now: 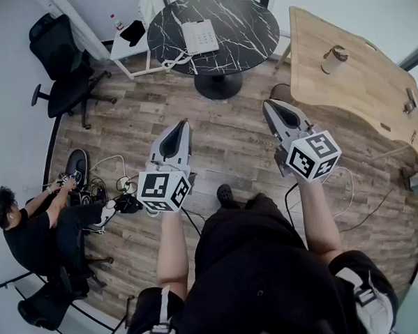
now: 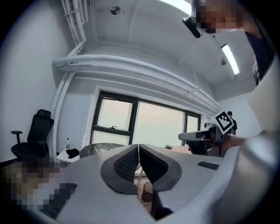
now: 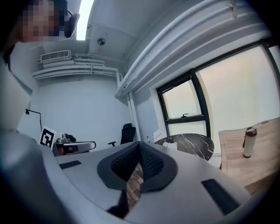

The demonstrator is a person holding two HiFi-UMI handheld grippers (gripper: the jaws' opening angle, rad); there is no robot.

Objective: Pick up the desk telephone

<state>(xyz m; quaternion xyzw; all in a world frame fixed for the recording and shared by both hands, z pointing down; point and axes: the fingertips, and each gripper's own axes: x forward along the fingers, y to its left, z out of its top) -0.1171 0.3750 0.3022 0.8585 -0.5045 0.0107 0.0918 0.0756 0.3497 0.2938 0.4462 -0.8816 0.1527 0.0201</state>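
- Holding your left hand-held gripper [image 1: 183, 124] and right hand-held gripper [image 1: 267, 105], you have both pressed together, empty.
- Open floor [image 1: 228, 137] lies before the round tabletop [image 1: 247, 21].
- One desk telephone [image 1: 201, 36] sits on it.

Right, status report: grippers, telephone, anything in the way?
Both shut and empty: left gripper, right gripper. White desk telephone untouched on round black marble table ahead. Only wooden floor between.
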